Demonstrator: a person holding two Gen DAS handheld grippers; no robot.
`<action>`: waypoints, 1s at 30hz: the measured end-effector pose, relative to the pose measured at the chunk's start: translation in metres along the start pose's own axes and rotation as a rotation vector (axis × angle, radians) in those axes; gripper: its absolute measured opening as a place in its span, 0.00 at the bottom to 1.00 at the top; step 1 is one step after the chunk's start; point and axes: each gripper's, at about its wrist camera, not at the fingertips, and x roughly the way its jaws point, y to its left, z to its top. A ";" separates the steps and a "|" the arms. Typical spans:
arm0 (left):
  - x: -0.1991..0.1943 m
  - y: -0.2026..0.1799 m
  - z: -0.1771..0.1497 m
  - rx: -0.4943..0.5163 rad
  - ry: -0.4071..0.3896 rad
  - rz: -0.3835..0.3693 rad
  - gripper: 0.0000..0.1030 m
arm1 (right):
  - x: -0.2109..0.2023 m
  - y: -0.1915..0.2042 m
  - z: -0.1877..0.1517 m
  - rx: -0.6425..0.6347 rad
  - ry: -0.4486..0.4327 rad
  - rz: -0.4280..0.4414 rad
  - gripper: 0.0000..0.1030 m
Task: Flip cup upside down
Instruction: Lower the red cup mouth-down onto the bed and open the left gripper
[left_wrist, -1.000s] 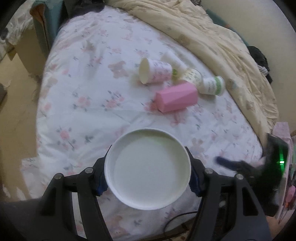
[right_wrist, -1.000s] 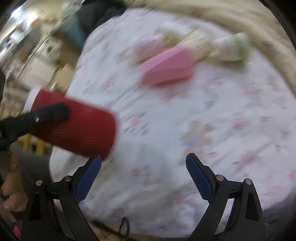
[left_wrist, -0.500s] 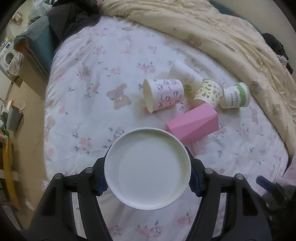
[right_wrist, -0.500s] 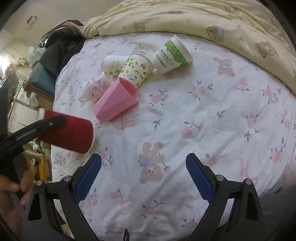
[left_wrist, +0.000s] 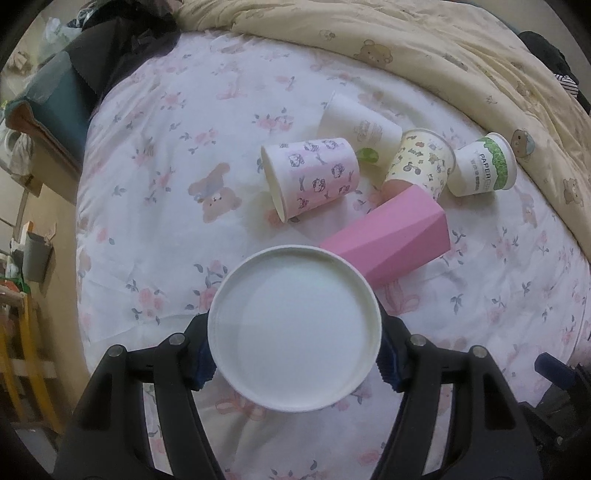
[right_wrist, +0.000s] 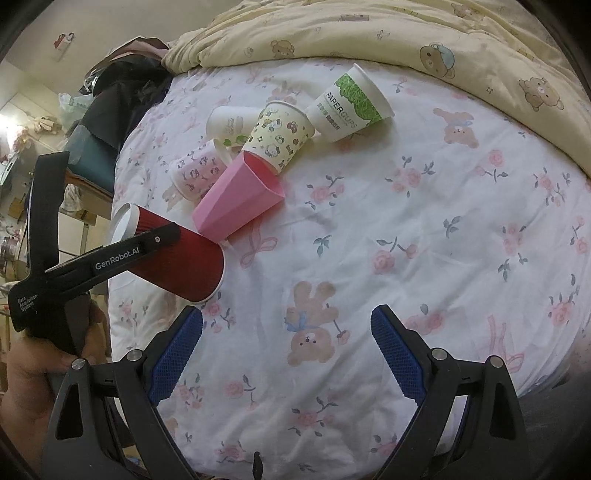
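My left gripper (left_wrist: 294, 360) is shut on a red ribbed paper cup; in the left wrist view only its white round end (left_wrist: 294, 334) faces the camera. In the right wrist view the red cup (right_wrist: 177, 254) is held tilted above the left edge of the bed, its narrow end near the sheet, the left gripper (right_wrist: 122, 251) clamped across it. My right gripper (right_wrist: 286, 350) is open and empty above the flowered sheet, right of the red cup.
A pink faceted cup (left_wrist: 388, 242) (right_wrist: 238, 201) and several patterned paper cups, such as the green "PAPER CUPS" one (right_wrist: 347, 109), lie on their sides mid-bed. A cream quilt (right_wrist: 406, 33) lies along the far side. The bed's left edge drops to the floor (left_wrist: 48, 295).
The left gripper has carried the red cup inward over the bed, closer to the pink cup. The right gripper's view has steadied and shifted slightly; it stays open.
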 end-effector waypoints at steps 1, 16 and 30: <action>-0.001 0.000 -0.001 0.003 -0.005 -0.005 0.64 | 0.000 0.000 0.000 -0.001 0.001 0.000 0.92; -0.063 0.020 -0.021 -0.052 -0.167 -0.046 0.89 | -0.007 0.006 -0.004 -0.032 -0.039 0.022 0.92; -0.154 0.073 -0.128 -0.224 -0.416 0.043 0.89 | -0.058 0.052 -0.025 -0.258 -0.277 0.072 0.92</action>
